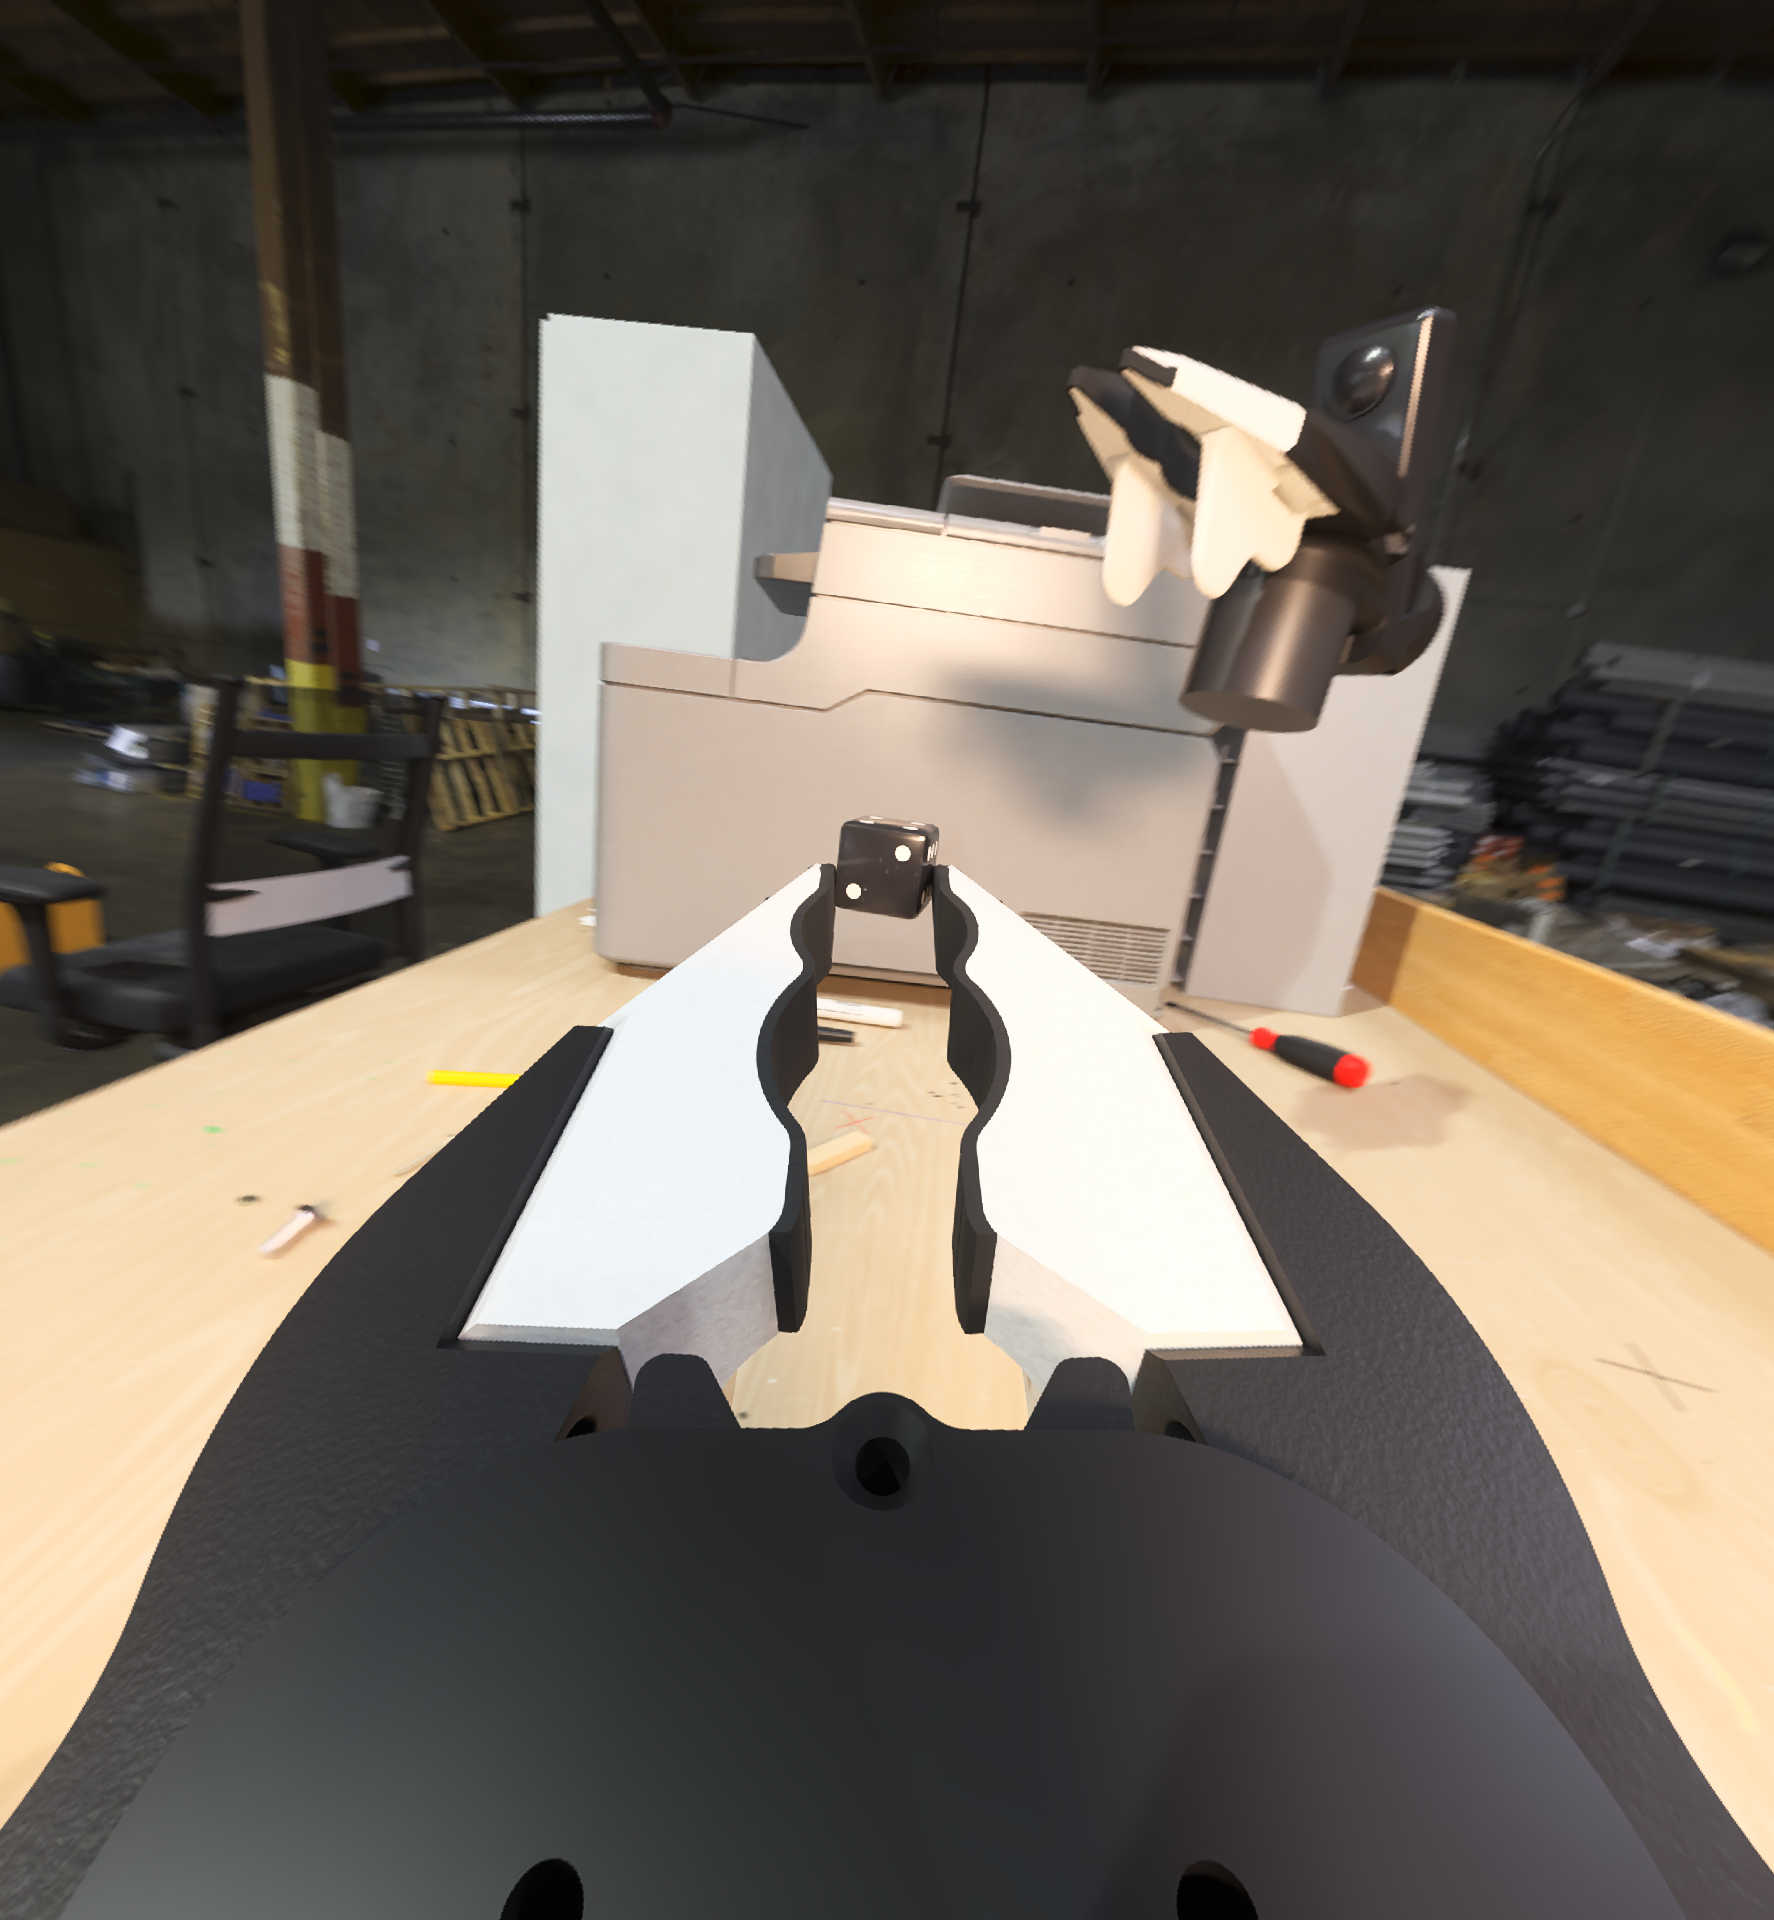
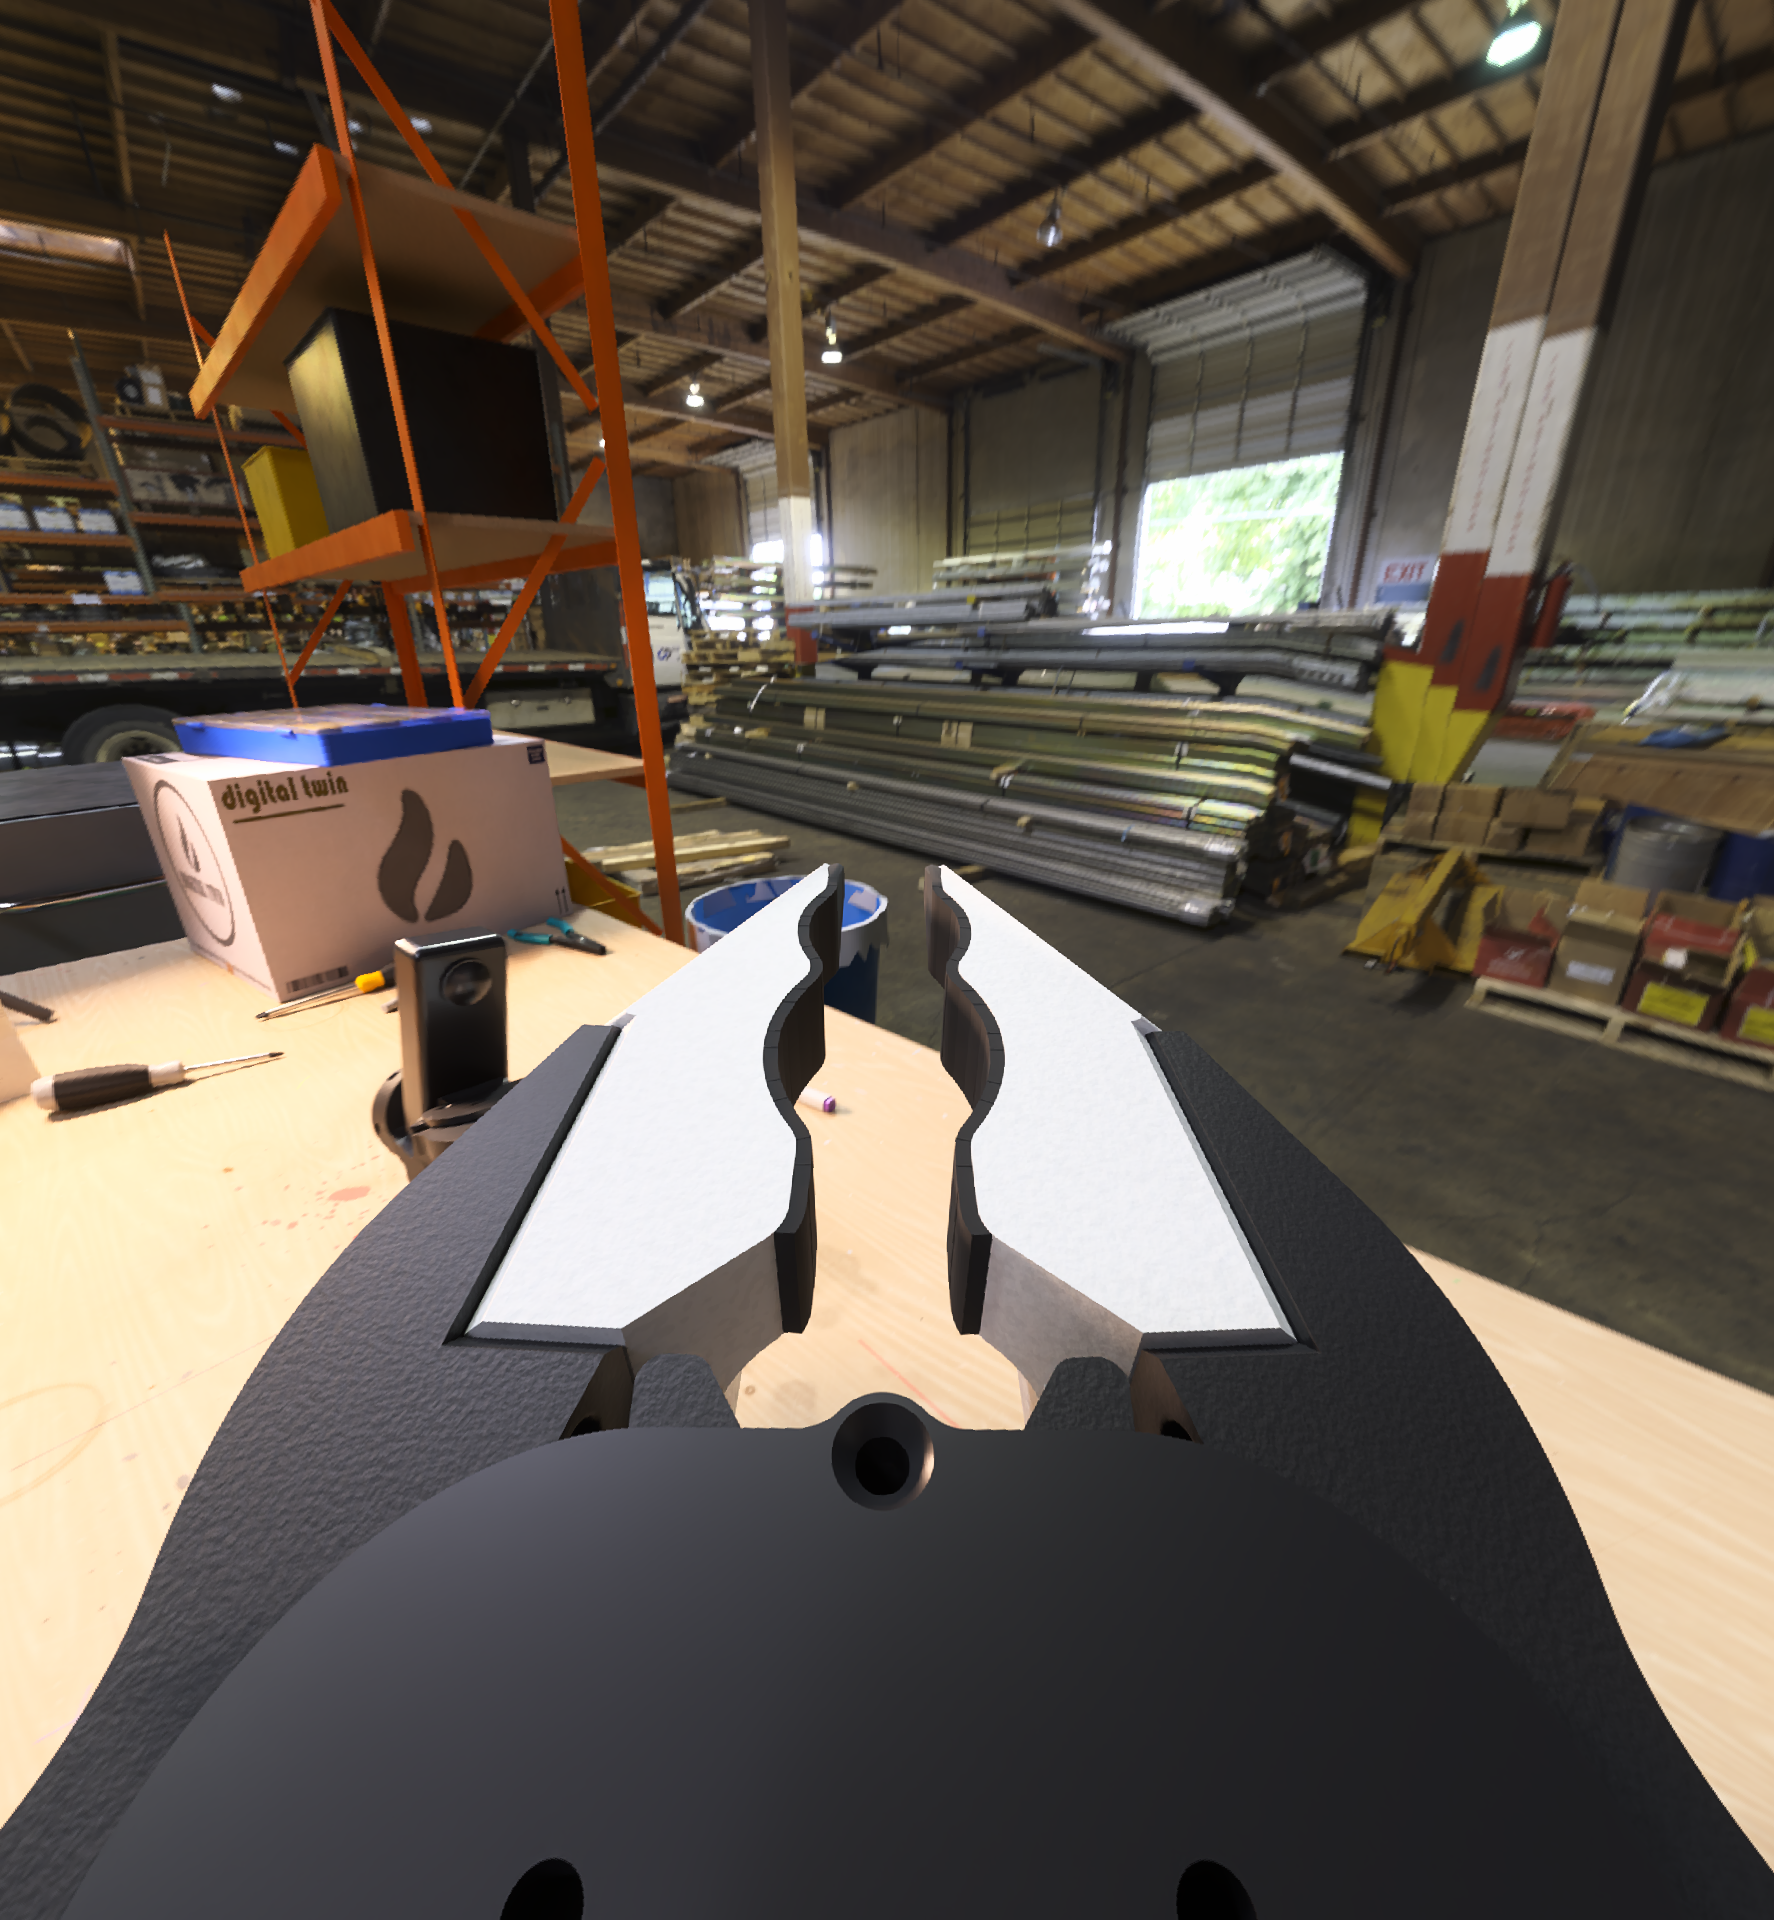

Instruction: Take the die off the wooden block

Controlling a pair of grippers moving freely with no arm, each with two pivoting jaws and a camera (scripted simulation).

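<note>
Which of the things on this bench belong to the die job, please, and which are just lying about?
Job: black die, clamped at the left gripper fingertips.

Lying about: red screwdriver, grey printer, yellow marker, cardboard box, dark-handled screwdriver.

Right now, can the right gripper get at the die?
Probably not without a big reorientation. The die is already pinched at the left gripper fingertips, lifted above the table. The right gripper is open, holds nothing and points away toward the table's edge, with no die in its view.
</note>
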